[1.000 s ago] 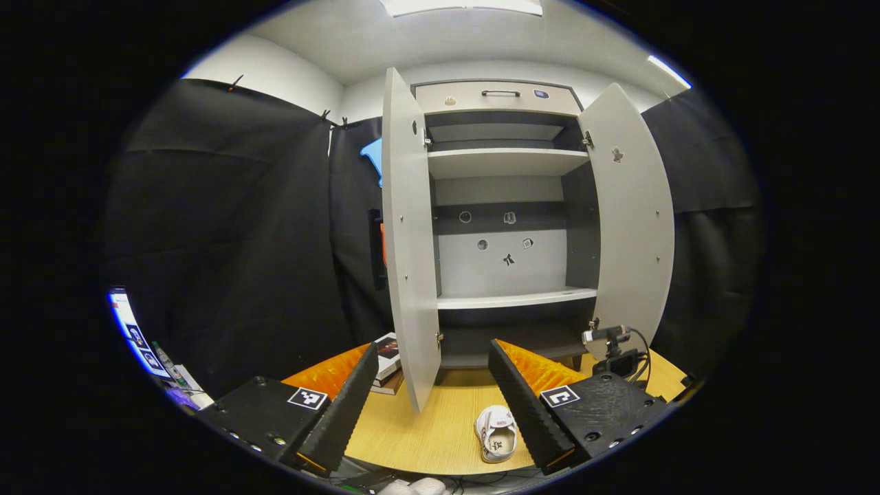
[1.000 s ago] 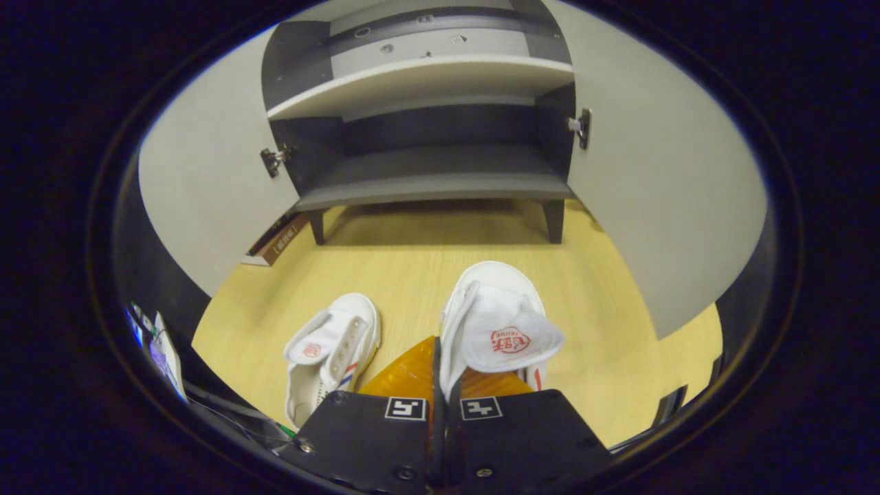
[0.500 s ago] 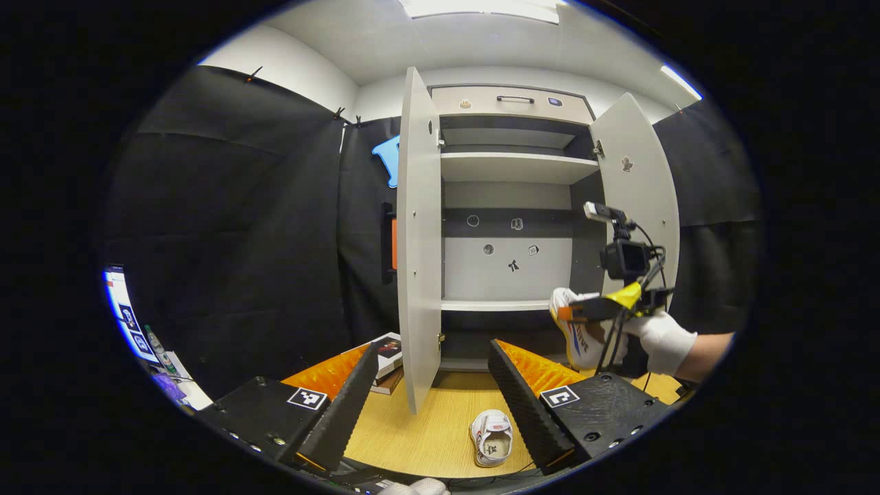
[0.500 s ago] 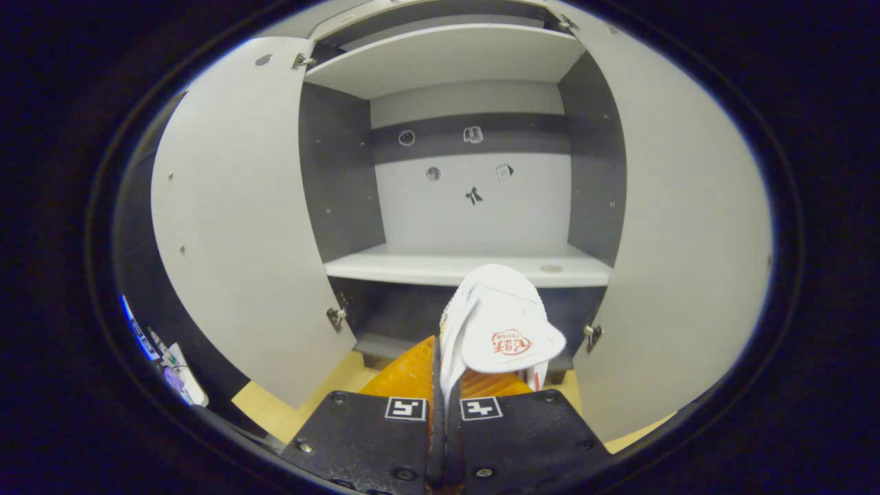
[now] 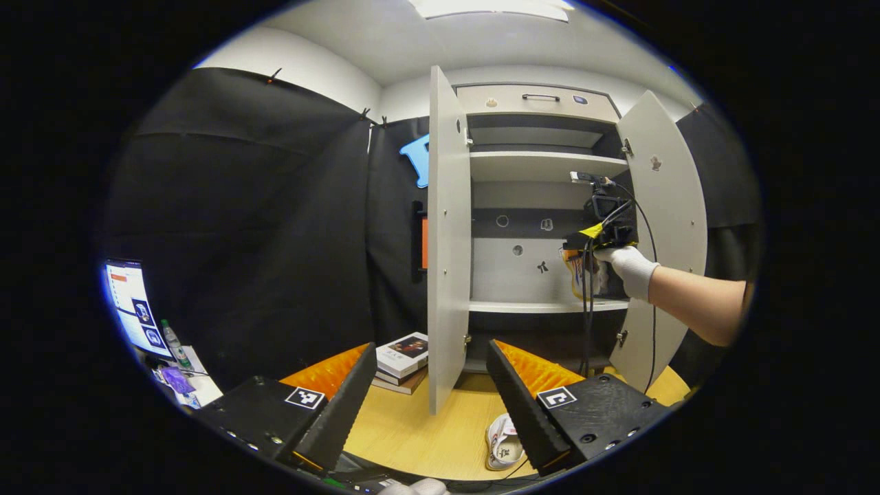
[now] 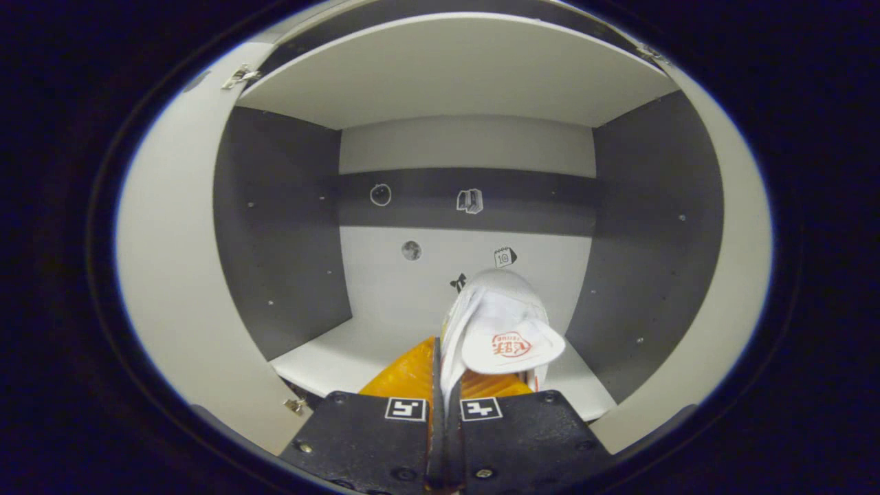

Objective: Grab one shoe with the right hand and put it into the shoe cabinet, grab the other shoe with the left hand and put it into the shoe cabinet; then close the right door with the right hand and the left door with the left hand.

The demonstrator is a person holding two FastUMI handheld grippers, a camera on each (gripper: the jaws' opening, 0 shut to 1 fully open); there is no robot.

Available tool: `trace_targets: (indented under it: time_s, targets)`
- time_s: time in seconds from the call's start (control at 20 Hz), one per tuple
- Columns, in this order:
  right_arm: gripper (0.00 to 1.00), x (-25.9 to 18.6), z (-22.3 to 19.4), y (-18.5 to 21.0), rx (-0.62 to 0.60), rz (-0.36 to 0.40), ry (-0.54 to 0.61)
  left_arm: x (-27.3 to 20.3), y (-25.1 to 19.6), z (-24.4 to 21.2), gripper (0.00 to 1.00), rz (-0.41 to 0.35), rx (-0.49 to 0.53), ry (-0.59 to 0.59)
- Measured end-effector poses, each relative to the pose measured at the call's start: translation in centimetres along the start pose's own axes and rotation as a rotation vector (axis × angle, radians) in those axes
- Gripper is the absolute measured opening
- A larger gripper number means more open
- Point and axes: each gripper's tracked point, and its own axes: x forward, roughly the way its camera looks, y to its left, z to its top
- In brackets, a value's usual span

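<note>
Shoe cabinet [image 5: 543, 206] upright on wooden floor [image 5: 419, 433], both doors swung wide: left door [image 5: 448, 240] edge-on in left gripper view, right door [image 5: 663, 227] angled outward. Drawer [image 5: 540, 102] across top, pale shelves below; middle shelf [image 6: 344, 354] seen close in right gripper view, bare where visible.

Gloved hand [image 5: 622, 265] and forearm reaching in from right at middle-compartment height, carrying right gripper [image 5: 588, 240].

Right gripper [image 6: 443, 375] — fingers pinched nearly together on side wall of white shoe [image 6: 498, 330]; shoe held above middle shelf, toe pointing toward back panel, tongue with red logo flopped over. Same shoe [image 5: 576, 271] just inside cabinet opening, above shelf edge.

Left gripper [image 5: 430, 399] — fingers spread wide, gripping nothing, low in front of cabinet.

Stack of books [image 5: 404, 354] on floor, just beside left door's lower end.

Second shoe [image 5: 504, 448] on floor before cabinet, opening up, partly hidden behind left gripper's finger [image 5: 522, 405].
</note>
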Motion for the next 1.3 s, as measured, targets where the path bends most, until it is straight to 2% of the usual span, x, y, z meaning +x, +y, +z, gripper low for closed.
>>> trace_targets:
  time_s: [0.1, 0.35, 0.5, 0.75, 0.9, 0.95, 1.0, 1.1, 1.15, 1.25, 1.3]
  targets:
    - [0.05, 3.3, -0.3, -0.7, -0.041, -0.021, 0.039, 0.1, 0.2, 0.0, 0.96, 0.023, -0.003, 0.003]
    - [0.05, 9.1, -4.7, -0.9, -0.023, -0.002, 0.214, 0.5, 0.6, -0.4, 0.96, 0.070, -0.016, 0.026]
    - [0.05, 10.3, -5.9, -1.4, -0.057, -0.022, 0.266, 0.6, 0.8, -0.3, 0.96, 0.091, -0.004, 0.027]
    - [0.05, 11.8, -8.2, -0.4, -0.089, 0.020, 0.361, 0.6, 0.8, 0.0, 0.96, 0.112, 0.000, 0.022]
    - [0.08, 11.8, -9.1, -0.2, -0.100, 0.019, 0.406, 0.9, 0.5, 0.1, 0.96, 0.112, 0.007, 0.028]
    - [0.13, 11.6, -9.2, 0.0, -0.088, 0.030, 0.408, 0.9, 0.3, 0.0, 0.96, 0.112, 0.010, 0.028]
    - [0.13, 11.3, -8.8, 0.1, -0.077, 0.023, 0.391, 0.9, 0.2, 0.1, 0.96, 0.111, 0.012, 0.028]
    - [0.20, 9.9, -7.7, 0.3, -0.034, 0.037, 0.350, 0.7, 0.3, 0.1, 0.96, 0.113, 0.013, 0.029]
    - [0.29, 9.1, -6.8, 0.5, -0.005, 0.049, 0.311, 0.7, 0.4, 0.1, 0.96, 0.115, 0.013, 0.026]
    - [0.77, 6.6, -4.6, 0.1, 0.017, 0.038, 0.212, 0.7, 0.4, 0.1, 0.96, 0.114, 0.008, 0.027]
    - [0.72, 5.1, -3.2, -0.4, 0.004, 0.017, 0.143, 0.6, 0.4, 0.0, 0.96, 0.113, 0.009, 0.029]
